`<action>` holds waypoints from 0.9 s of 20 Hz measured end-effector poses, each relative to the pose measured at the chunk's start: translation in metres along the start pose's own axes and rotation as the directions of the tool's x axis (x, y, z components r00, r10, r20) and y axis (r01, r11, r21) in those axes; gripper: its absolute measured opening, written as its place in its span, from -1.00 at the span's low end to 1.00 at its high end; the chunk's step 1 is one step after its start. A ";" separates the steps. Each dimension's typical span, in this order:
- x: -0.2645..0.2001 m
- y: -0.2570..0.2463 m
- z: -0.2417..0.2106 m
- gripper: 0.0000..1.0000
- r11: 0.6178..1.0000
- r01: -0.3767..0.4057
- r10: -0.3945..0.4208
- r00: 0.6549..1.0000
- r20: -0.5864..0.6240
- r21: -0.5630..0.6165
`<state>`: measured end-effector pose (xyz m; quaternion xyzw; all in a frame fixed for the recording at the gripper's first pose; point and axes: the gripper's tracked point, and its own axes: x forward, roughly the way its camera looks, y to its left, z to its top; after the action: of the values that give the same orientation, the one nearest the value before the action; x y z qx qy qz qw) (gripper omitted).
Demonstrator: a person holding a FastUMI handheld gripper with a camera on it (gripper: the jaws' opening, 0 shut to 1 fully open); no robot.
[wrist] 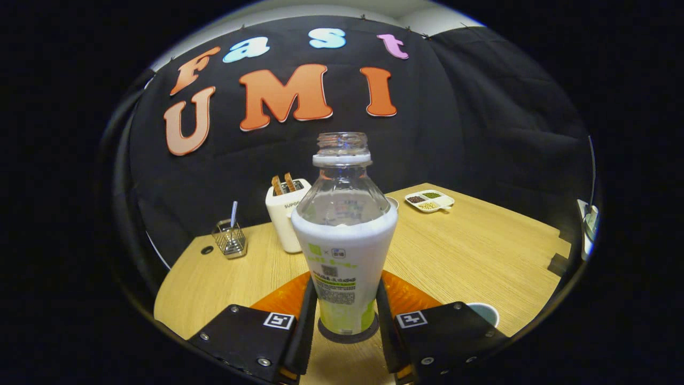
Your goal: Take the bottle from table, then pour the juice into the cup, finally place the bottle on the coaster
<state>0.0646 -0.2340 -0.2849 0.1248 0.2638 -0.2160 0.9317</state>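
An uncapped clear bottle (344, 256) with a white and green label stands upright between my fingers. Its base rests on a dark round coaster (368, 332) on the wooden table (481, 251). My gripper (345, 291) is shut on the bottle, one finger (307, 315) pressing each side of its lower body. The bottle's clear upper part looks empty. A cup (487, 313) sits just to the right of the gripper, mostly hidden behind the right finger, so only part of its pale rim shows.
Beyond the bottle stands a white toaster (283, 216) with two slices of toast. A wire holder (230, 240) with a utensil sits to its left. A white divided dish (429, 200) of seeds lies far right.
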 end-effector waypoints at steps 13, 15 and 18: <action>0.032 0.010 -0.040 0.15 0.994 0.019 -0.025 0.998 -0.052 -0.109; 0.032 0.012 -0.040 0.22 0.996 0.009 -0.014 0.999 -0.053 -0.088; 0.033 0.014 -0.041 0.27 0.997 0.002 -0.005 0.999 -0.042 -0.078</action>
<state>0.0781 -0.2187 -0.3351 0.0923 0.2920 -0.2045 0.9297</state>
